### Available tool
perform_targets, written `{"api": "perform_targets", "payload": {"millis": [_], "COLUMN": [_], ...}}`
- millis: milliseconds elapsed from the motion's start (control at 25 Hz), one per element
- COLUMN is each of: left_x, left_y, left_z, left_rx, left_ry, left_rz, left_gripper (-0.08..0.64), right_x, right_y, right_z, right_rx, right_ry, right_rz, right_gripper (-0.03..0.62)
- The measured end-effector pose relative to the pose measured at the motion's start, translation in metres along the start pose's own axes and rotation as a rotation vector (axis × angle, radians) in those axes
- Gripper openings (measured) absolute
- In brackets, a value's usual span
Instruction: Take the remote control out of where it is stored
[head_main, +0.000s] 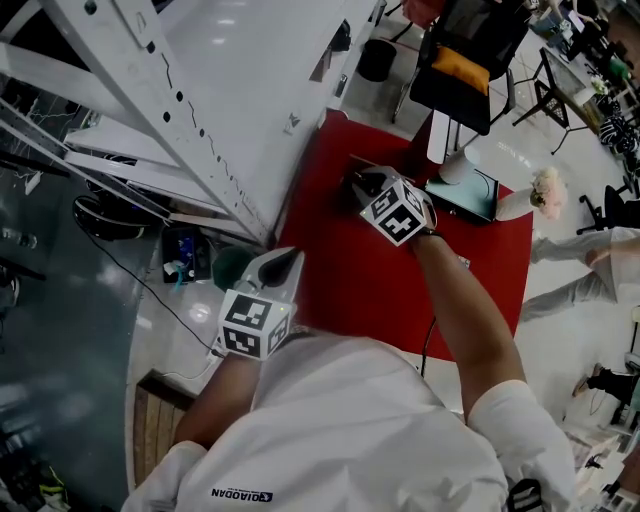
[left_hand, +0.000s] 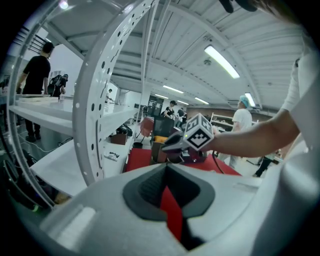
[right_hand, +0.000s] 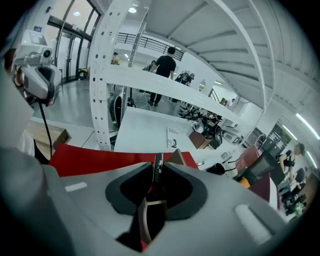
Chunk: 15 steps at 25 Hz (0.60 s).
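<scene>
Nearest the head camera: the wearer's white shirt (head_main: 340, 430), with both forearms reaching out over a red tablecloth (head_main: 340, 280).

Left gripper (left_hand: 166, 167): the grey tongs are together at the tips with nothing between them. Only red cloth shows through the gap behind. They hang at the near-left edge of the cloth (head_main: 292, 253), well apart from the work.

Right gripper (right_hand: 156, 175): the tongs are clamped on 1 thin, dark, flat slab seen edge-on, which I take to be the black plastic remote control (right_hand: 157, 162). Its upper end stands just past the jaw tips. Below it lies a brown-edged dark shape (right_hand: 140, 216), probably its holder. In the left gripper view a small brown box (left_hand: 159, 150) sits on the cloth right under this gripper. In the head view the right gripper (head_main: 353, 184) is at the far-left part of the cloth. How far the remote has come out I cannot tell.

Handling, as I judge it: light, stiff, with smooth sides that could slip. The pads belong on the 2 broad faces near the exposed end, and the pull should run straight along the holder. A sideways twist could jam the remote or drag the box with it.
</scene>
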<state>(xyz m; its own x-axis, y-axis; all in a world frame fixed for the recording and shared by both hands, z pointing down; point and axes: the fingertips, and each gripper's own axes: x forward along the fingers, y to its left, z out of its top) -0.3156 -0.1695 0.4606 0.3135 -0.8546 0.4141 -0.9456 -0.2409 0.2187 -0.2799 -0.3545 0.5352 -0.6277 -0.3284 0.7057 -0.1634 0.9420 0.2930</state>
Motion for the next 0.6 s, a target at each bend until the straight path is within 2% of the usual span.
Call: {"api": "perform_targets", "payload": {"millis": [360,600], "left_x": [0.003,0.006], "left_y": [-0.014,-0.024], "left_z": [0.0,0.004], "left_rx": [0.014,0.032], "left_ry": [0.002,-0.003], "left_rz": [-0.025,-0.041], "left_gripper": [0.002,0.002], "right_x": [-0.04,-0.074], "right_y": [-0.02,-0.024], "right_z": [0.028,0.045], "right_rx": [0.132,0.143], "right_ry": [-0.119,-0.193], "right_rz": [-0.008,-0.029], "right_gripper": [0.066,0.066]}}
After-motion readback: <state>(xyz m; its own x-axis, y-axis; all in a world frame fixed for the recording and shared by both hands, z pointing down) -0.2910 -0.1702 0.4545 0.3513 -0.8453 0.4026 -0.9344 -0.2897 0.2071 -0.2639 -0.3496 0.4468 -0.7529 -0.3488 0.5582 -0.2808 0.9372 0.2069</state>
